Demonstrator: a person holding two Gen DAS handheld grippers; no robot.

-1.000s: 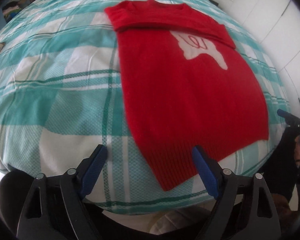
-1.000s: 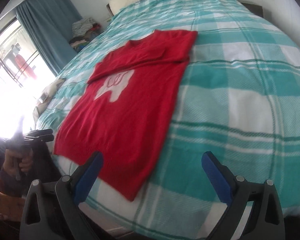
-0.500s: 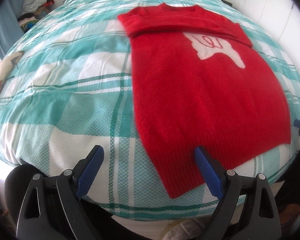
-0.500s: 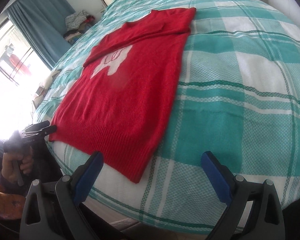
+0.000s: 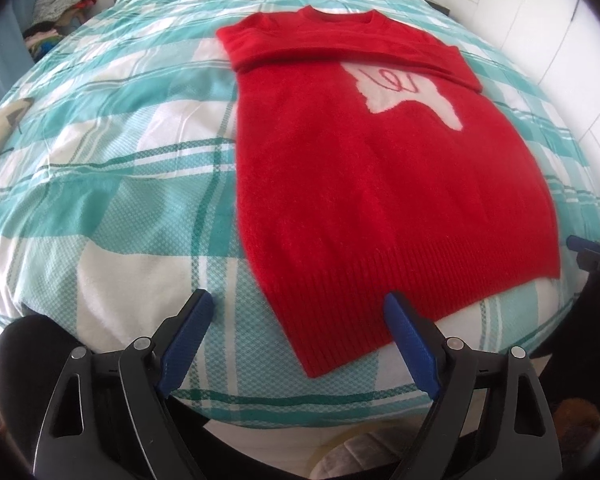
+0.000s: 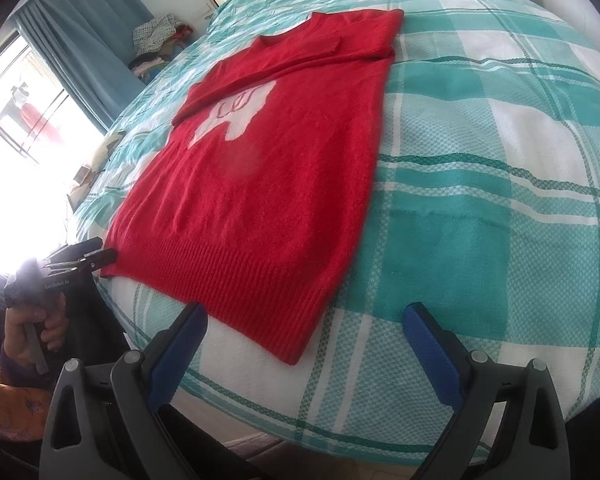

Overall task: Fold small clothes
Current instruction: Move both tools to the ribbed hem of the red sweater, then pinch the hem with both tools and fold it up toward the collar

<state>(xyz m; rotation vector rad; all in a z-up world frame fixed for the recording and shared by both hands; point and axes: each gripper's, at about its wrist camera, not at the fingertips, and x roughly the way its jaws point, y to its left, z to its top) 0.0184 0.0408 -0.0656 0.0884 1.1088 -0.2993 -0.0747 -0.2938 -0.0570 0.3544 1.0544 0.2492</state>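
Left wrist view: the left gripper (image 5: 298, 340) is spread wide and empty, the sweater (image 5: 380, 184) hem corner lying between its fingers on the bed (image 5: 120, 200). The right gripper (image 6: 306, 350) also gapes empty, the sweater's other hem corner between its fingers.

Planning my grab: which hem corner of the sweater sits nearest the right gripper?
The sweater's pointed hem corner, just ahead of the open right gripper; the other corner lies beside the left gripper.
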